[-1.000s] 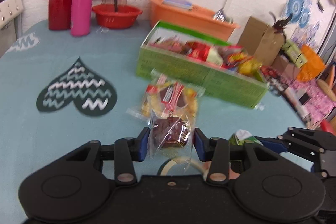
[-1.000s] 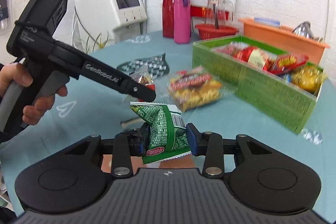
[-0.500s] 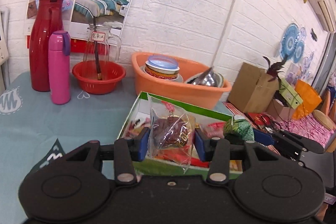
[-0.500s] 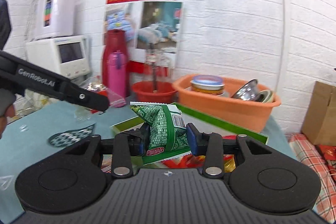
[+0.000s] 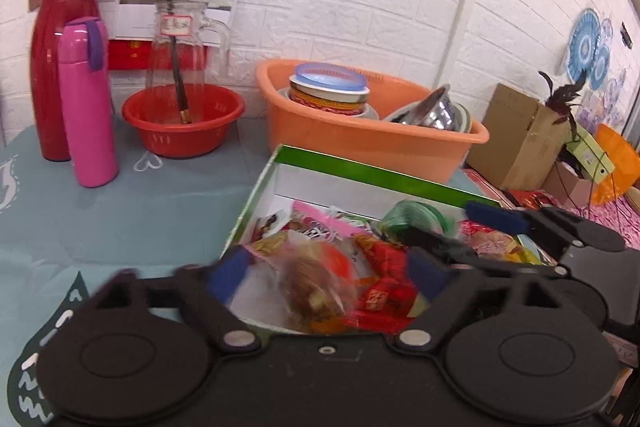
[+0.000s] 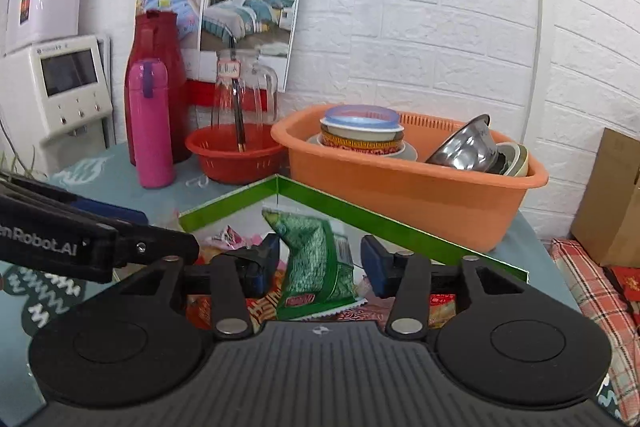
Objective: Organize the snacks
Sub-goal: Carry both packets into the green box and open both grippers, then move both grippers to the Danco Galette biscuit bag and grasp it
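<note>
Nearest the lens, the left gripper (image 5: 326, 275) has just been opening: its blue pads, which pinched a clear-wrapped brown cake half a second ago, now stand spread, and the clear-wrapped cake (image 5: 316, 291) blurs between them, touching neither, above the snacks in the green box (image 5: 352, 169). The right gripper (image 6: 320, 263) has likewise been opening; the green snack packet (image 6: 316, 263) stands between its parted pads with a gap on each side, over the same box (image 6: 360, 211). A second ago both tools were short of the box, out over the table. Both items now look released into the box, so this pair is probably stowed and the hands are free for whatever remains loose; none shows here.

The box rests on a teal tablecloth (image 5: 120, 211) printed with dark hearts. Behind it sit an orange basin (image 5: 360, 143) of bowls, a red basket (image 5: 182, 119) holding a glass pitcher (image 5: 180, 59), and a pink flask (image 5: 86, 103) beside a red thermos (image 5: 60, 59). Farthest back are the white brick wall with posters and, to the right, a cardboard box (image 5: 516, 135).
</note>
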Tool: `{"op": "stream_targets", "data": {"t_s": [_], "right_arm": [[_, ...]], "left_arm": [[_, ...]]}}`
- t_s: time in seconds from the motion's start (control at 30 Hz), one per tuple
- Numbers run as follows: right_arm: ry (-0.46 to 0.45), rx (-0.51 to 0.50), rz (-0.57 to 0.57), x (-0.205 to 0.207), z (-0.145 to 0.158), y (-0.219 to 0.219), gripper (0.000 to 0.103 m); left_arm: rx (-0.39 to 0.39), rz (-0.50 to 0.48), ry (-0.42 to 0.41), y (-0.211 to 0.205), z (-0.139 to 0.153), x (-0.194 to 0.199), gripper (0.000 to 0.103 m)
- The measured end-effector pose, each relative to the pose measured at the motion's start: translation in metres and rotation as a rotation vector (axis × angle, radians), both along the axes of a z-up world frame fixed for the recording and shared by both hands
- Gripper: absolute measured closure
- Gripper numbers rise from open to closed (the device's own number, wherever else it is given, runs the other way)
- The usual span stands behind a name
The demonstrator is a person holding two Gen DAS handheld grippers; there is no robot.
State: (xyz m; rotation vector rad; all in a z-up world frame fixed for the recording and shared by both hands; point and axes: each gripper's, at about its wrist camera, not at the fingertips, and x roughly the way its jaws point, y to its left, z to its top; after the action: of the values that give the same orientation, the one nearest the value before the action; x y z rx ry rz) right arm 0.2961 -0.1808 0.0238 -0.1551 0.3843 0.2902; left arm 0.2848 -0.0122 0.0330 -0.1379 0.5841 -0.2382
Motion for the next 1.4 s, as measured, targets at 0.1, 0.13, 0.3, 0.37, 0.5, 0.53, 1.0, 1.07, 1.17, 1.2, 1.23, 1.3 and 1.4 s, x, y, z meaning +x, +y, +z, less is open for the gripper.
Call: {"op": "stream_targets", "data": {"t_s": [0.1, 0.13, 0.3, 0.37, 0.5, 0.53, 1.0, 1.07, 1.17, 1.2, 1.23, 1.3, 1.4], "right_arm": [[-0.061, 0.010, 0.021, -0.015, -0.001, -0.006, 0.000], [-0.063, 0.022, 0.025, -0.018, 0.000, -0.008, 0.000], [-0.082, 0.070, 0.032, -0.040, 0.015, -0.014, 0.000], [-0.101, 0.081, 0.037, -0.053, 0.021, -0.016, 0.000], [-0.112, 0.098, 0.062, -0.086, 0.030, -0.018, 0.000], [-0.108, 0.101, 0.069, -0.094, 0.031, -0.018, 0.000], [0.115, 0.113, 0.131, -0.167, -0.017, -0.009, 0.000], [0.132, 0.117, 0.121, -0.169, -0.021, -0.010, 0.000], [0.151, 0.121, 0.107, -0.171, -0.024, -0.012, 0.000], [0.155, 0.124, 0.108, -0.172, -0.025, -0.013, 0.000], [0.160, 0.128, 0.112, -0.173, -0.026, -0.015, 0.000], [0.171, 0.135, 0.124, -0.174, -0.028, -0.016, 0.000], [0.206, 0.160, 0.144, -0.174, -0.034, -0.016, 0.000]], "left_arm": [[0.004, 0.010, -0.025, 0.005, 0.004, -0.009, 0.000], [0.002, 0.013, -0.025, 0.007, 0.005, -0.011, 0.000], [-0.013, 0.012, -0.027, 0.014, 0.015, -0.031, 0.000], [-0.007, 0.013, -0.031, 0.015, 0.018, -0.042, 0.000], [-0.019, 0.001, -0.024, 0.022, 0.020, -0.071, 0.000], [-0.023, -0.001, -0.019, 0.024, 0.020, -0.077, 0.000], [-0.012, 0.013, 0.155, 0.048, -0.037, -0.069, 0.000], [-0.038, 0.001, 0.199, 0.049, -0.046, -0.060, 0.000], [-0.068, 0.011, 0.240, 0.050, -0.056, -0.053, 0.002], [-0.076, 0.006, 0.254, 0.050, -0.059, -0.053, 0.029], [-0.111, -0.023, 0.250, 0.051, -0.059, -0.056, 0.053], [-0.118, -0.070, 0.245, 0.049, -0.055, -0.067, 0.068], [-0.138, -0.123, 0.263, 0.043, -0.055, -0.093, 0.083]]}}
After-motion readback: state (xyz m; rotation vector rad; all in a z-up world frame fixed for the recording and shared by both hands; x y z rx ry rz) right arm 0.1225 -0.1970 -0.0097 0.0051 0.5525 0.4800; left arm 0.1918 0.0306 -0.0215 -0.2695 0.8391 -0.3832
